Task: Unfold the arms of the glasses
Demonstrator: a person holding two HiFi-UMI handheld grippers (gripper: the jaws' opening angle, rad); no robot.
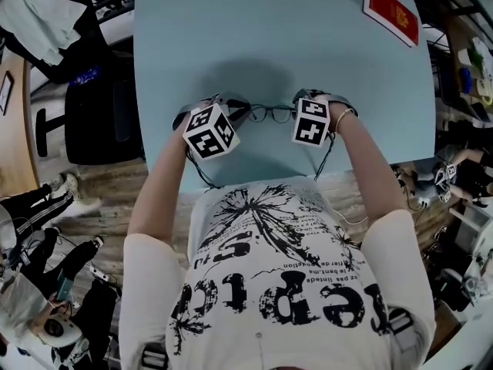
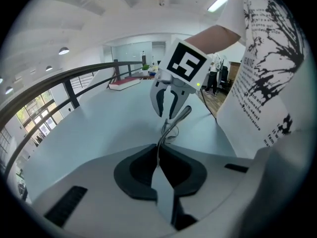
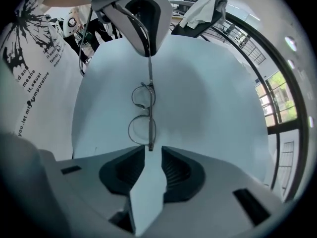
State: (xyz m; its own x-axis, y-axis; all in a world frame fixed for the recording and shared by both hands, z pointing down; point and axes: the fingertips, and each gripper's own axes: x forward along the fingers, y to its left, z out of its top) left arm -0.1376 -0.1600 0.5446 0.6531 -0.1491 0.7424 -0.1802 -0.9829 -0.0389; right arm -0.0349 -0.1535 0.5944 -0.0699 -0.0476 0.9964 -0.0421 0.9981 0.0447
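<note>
Metal-rimmed glasses [image 3: 142, 114] lie on the pale blue table [image 1: 308, 45] between the tongs — left gripper [image 2: 159, 150] clamped on one end of the frame, right gripper [image 3: 150, 151] agape at the other end, gripping nothing — so an arm seemingly awaits unfolding, which calls for a fine pinch and outward swing.

glasses [image 1: 269, 113] on table [image 1: 308, 45] | between left gripper [image 2: 159, 151] and right gripper [image 3: 150, 150]

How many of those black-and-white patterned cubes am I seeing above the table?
2. One cube is at the left end of the glasses, the other cube at their right end, both over the blue table. None seems hidden.
</note>
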